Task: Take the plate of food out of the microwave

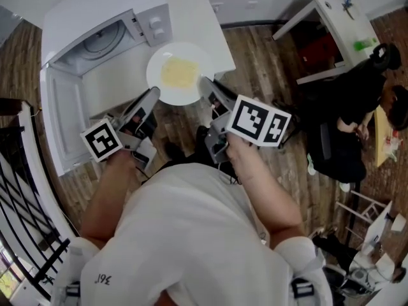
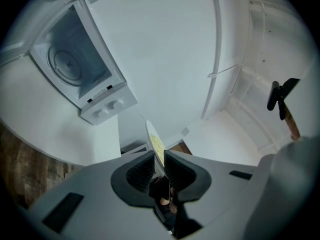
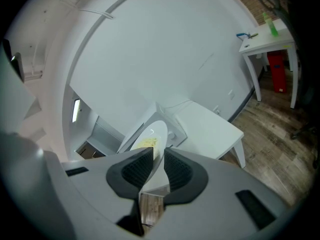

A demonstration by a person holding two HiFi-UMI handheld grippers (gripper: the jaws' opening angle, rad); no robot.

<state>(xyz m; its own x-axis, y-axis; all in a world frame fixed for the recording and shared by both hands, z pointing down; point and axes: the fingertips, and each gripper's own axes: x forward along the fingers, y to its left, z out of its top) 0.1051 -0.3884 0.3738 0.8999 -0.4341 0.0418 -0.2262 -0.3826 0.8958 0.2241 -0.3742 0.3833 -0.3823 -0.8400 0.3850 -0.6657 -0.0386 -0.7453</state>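
Note:
A white plate (image 1: 180,75) with yellow food (image 1: 179,72) hangs in the air just outside the white microwave (image 1: 95,37), in front of its knob panel. The microwave door (image 1: 58,125) stands swung open at the left, and the cavity (image 1: 105,43) shows only its glass turntable. My left gripper (image 1: 152,98) is shut on the plate's near-left rim, and my right gripper (image 1: 207,85) is shut on its near-right rim. In the left gripper view the plate (image 2: 154,140) runs edge-on between the pads of the left gripper (image 2: 159,168). The right gripper view shows the plate (image 3: 149,138) pinched by the right gripper (image 3: 159,168).
The microwave stands on a white table (image 1: 204,24). A second white desk (image 1: 338,24) with a green bottle (image 1: 364,44) is at the right, beside a seated person (image 1: 357,101) in black. A black railing (image 1: 25,196) runs along the left over a wooden floor (image 1: 268,75).

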